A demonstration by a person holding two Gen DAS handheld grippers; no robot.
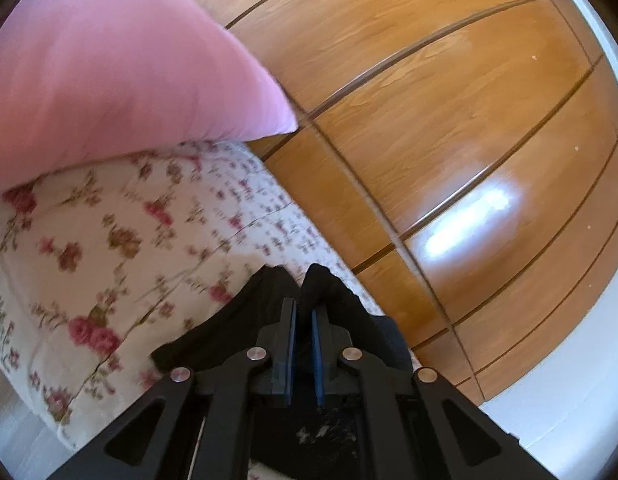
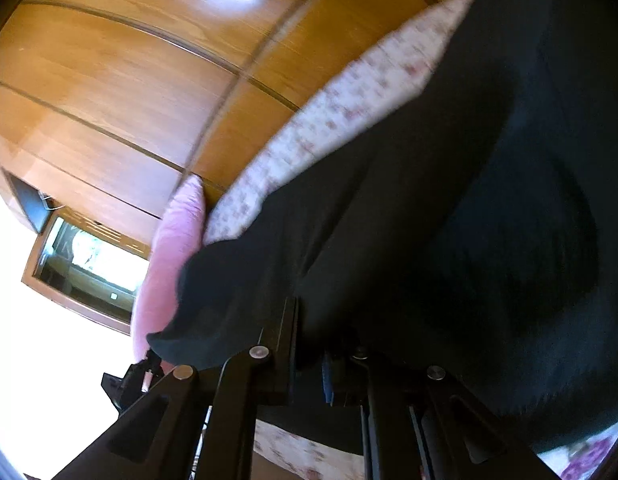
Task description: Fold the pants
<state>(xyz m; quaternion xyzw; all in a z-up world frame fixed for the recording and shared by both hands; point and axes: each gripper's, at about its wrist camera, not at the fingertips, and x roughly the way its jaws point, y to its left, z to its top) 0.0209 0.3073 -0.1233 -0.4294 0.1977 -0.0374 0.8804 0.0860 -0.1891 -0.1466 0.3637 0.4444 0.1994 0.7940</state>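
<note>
The black pants [image 1: 265, 312] hang bunched in front of my left gripper [image 1: 303, 314], which is shut on a fold of the fabric just above the floral bedspread [image 1: 109, 240]. In the right wrist view the pants [image 2: 449, 220] fill most of the picture as a wide dark sheet draped over my right gripper [image 2: 309, 320]. That gripper is shut on the cloth, and its fingertips are buried in the fabric. Part of the left gripper [image 2: 127, 380] shows as a black shape low at the left.
A pink pillow [image 1: 109, 60] lies at the head of the bed, close to the pants. A wooden wardrobe [image 1: 449, 120] with grooved panels stands right beside the bed. A framed mirror or screen [image 2: 89, 256] sits on the far wall.
</note>
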